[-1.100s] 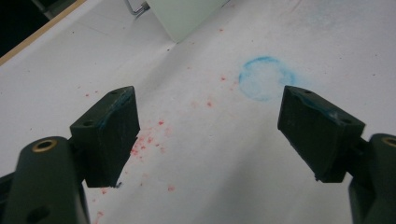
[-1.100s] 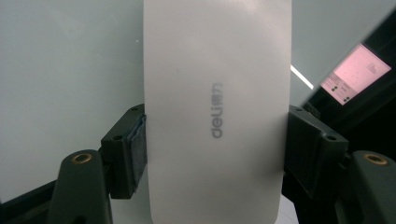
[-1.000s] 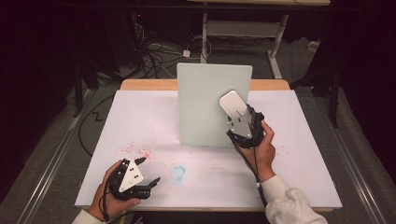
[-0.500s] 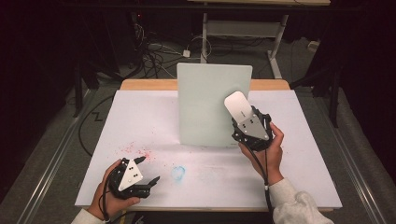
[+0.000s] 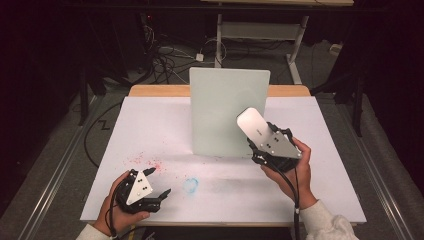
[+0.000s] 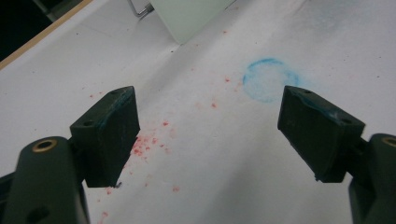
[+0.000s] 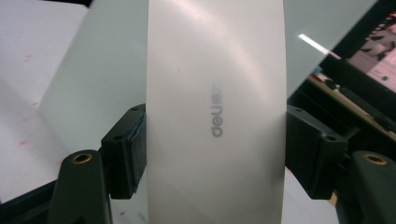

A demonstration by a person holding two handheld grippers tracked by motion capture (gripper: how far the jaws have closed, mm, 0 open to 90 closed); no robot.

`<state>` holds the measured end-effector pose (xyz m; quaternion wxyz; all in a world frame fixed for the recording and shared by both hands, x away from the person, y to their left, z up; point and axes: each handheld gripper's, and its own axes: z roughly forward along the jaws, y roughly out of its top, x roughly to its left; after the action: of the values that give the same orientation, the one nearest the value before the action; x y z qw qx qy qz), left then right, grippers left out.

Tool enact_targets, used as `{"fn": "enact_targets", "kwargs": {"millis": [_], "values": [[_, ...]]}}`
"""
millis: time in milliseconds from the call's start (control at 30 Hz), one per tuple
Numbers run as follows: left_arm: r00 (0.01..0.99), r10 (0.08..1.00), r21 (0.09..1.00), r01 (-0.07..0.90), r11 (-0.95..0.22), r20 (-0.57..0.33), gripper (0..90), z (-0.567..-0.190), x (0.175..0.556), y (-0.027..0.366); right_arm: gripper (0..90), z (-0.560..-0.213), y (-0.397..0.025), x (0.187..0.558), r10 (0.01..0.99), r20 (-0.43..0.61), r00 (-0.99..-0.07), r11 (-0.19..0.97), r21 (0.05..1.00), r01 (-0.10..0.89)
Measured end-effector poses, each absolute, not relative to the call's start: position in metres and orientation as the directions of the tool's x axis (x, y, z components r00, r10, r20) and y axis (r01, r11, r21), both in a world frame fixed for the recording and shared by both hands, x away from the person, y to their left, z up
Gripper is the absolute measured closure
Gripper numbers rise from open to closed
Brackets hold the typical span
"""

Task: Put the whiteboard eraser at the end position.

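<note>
White, one eraser (image 5: 251, 122) (branded), clamped in the right gripper (image 5: 260, 141) beside one upright board (image 5: 228, 111); left gripper (image 5: 156, 183) fingers (image 6: 108, 132) gaped wide, empty, over the table (image 5: 150, 130).

The desk (image 5: 150, 92) has a wooden top that shows as a strip along its far edge. A white sheet (image 5: 150, 130) covers the rest. A pale green board (image 5: 220, 105) stands upright on it near the far edge. Red specks (image 5: 145, 161) and a blue ring mark (image 5: 190, 185) stain the sheet toward the near edge.
</note>
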<state>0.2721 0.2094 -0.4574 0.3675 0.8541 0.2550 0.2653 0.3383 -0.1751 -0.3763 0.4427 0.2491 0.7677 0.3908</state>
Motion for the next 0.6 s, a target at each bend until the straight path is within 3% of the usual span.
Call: {"fn": "enact_targets", "kwargs": {"millis": [133,600], "values": [[0.730,0.630,0.760,0.243,-0.602,0.265,19.7,-0.458,0.273,0.209,31.1,-0.384,-0.171,0.330,0.661,-0.473,-0.582,0.608,0.793,0.045],[0.735,0.617,0.752,0.232,-0.618,0.280,19.7,-0.457,0.272,0.205,31.0,-0.410,-0.163,0.318,0.505,-0.449,-0.737,0.704,0.709,0.050]]}}
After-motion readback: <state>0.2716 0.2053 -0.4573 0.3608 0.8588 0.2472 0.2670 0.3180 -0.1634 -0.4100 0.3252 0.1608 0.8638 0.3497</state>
